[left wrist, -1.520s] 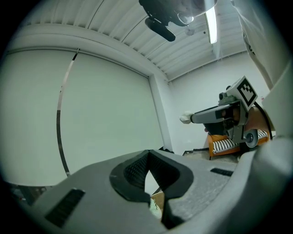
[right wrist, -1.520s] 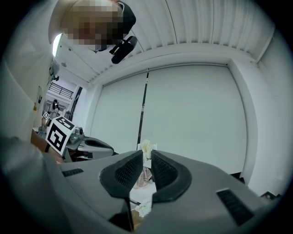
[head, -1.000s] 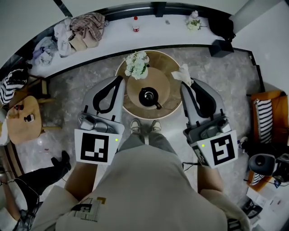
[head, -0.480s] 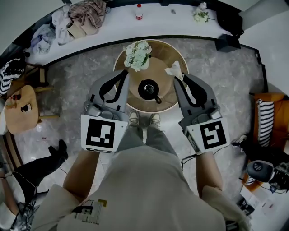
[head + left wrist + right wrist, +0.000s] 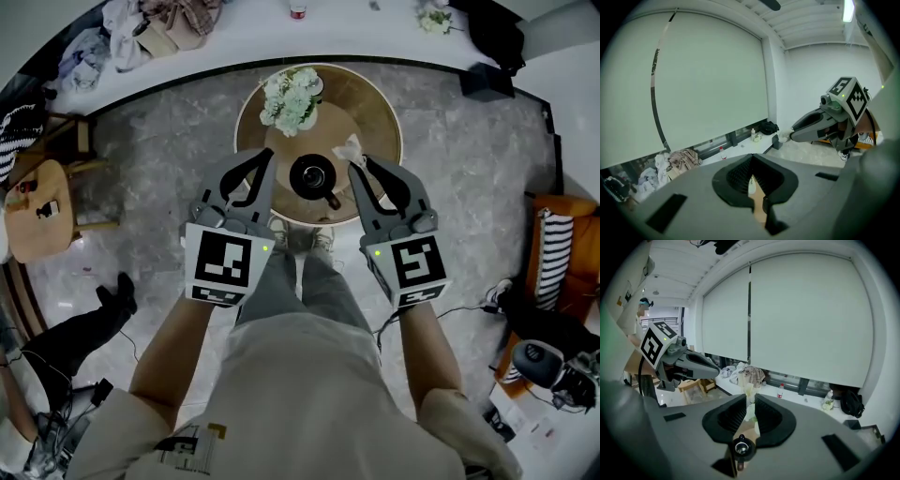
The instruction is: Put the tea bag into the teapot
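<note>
White tea bag (image 5: 349, 148), one; teapot (image 5: 311, 176), one; grippers (image 5: 265, 156) (image 5: 355, 165), two.

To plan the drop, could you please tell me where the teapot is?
In the head view, the teapot stands on the round table, nearer the person than the flowers, between the left hand-held gripper and the right hand-held gripper.

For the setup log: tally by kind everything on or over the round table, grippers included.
Teapot: 1
Flower bunch: 1
Tea bag: 1
Grippers: 2 (left gripper, right gripper)
Total: 5
</note>
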{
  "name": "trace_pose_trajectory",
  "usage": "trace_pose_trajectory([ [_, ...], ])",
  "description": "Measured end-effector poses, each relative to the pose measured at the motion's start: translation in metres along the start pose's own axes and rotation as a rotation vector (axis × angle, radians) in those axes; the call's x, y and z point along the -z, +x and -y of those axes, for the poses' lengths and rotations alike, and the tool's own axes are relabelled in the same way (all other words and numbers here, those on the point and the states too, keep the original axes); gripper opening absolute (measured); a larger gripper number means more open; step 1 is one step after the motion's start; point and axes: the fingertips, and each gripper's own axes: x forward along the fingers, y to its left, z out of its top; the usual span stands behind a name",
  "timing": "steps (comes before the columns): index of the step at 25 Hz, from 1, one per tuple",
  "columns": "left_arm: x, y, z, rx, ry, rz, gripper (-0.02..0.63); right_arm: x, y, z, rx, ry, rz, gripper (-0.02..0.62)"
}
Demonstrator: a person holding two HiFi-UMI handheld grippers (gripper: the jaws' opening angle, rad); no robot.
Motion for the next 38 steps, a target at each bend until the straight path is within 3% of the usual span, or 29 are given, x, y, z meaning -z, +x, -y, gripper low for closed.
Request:
trace_pose_trajectory([
  [12,0.082,0.056,0.009,0.061,-0.084,-0.148,0.008,0.104,0.069,-0.013,-0.056,0.041,-0.201,0.052],
  [23,0.155,0.098,0.022,0.150,-0.076,-0.256,0.008,0.193,0.111,-0.026,-0.105,0.044,-0.411,0.052],
  [27,0.172,0.106,0.024,0.187,-0.177,-0.303,0.008,0.224,0.123,-0.033,-0.138,0.039,-0.484,0.052],
  [30,0.185,0.116,0.029,0.204,-0.179,-0.319,0.008,0.244,0.131,-0.034,-0.159,0.052,-0.513,0.052],
  [38,0.239,0.134,0.028,0.182,-0.197,-0.412,0.008,0.281,0.150,-0.042,-0.211,0.020,-0.601,0.052],
])
